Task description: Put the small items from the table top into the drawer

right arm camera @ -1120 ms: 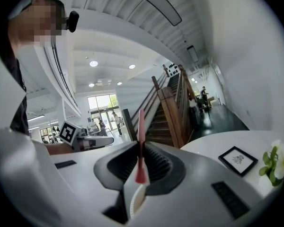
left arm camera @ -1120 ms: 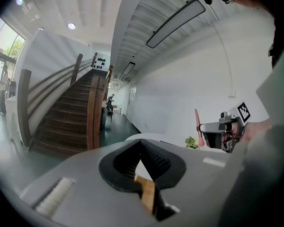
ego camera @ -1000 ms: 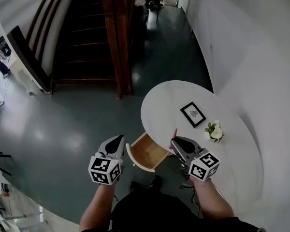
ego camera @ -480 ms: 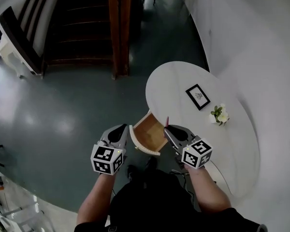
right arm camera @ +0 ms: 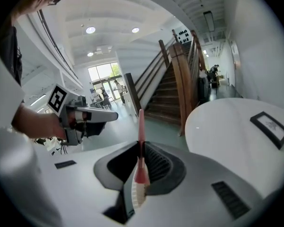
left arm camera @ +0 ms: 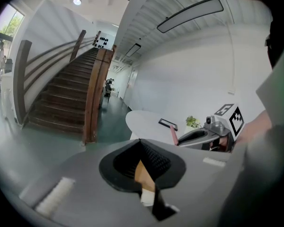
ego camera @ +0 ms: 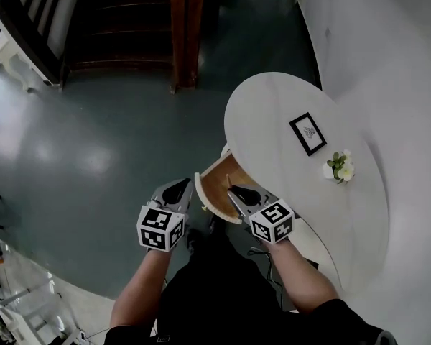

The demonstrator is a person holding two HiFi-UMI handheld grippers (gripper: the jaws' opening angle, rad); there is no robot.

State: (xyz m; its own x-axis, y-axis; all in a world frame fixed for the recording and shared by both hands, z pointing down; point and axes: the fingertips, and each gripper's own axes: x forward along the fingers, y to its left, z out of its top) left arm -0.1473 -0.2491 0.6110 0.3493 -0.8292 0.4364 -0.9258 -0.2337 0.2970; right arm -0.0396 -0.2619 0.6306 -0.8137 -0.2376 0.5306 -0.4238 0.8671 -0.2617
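Observation:
A pink toothbrush [right arm camera: 141, 126] with a white bristle head stands upright between the jaws of my right gripper [right arm camera: 140, 161], which is shut on it. In the head view my right gripper [ego camera: 233, 191] hangs over the open wooden drawer [ego camera: 217, 180] at the near edge of the round white table [ego camera: 273, 113]. My left gripper [ego camera: 179, 190] sits just left of the drawer front, jaws together with nothing held. The left gripper view shows my left gripper [left arm camera: 143, 167] and the toothbrush [left arm camera: 173, 135] beyond it.
A black picture frame [ego camera: 308, 133] and a small pot of white flowers [ego camera: 339, 167] stand on the table. A wooden staircase [ego camera: 122, 20] and its post [ego camera: 186, 27] rise at the far side of the grey floor. A white wall [ego camera: 388, 63] runs behind the table.
My right gripper has carried the toothbrush left, from the table's edge to over the open drawer. The left gripper has stayed beside the drawer front. The head view has shifted.

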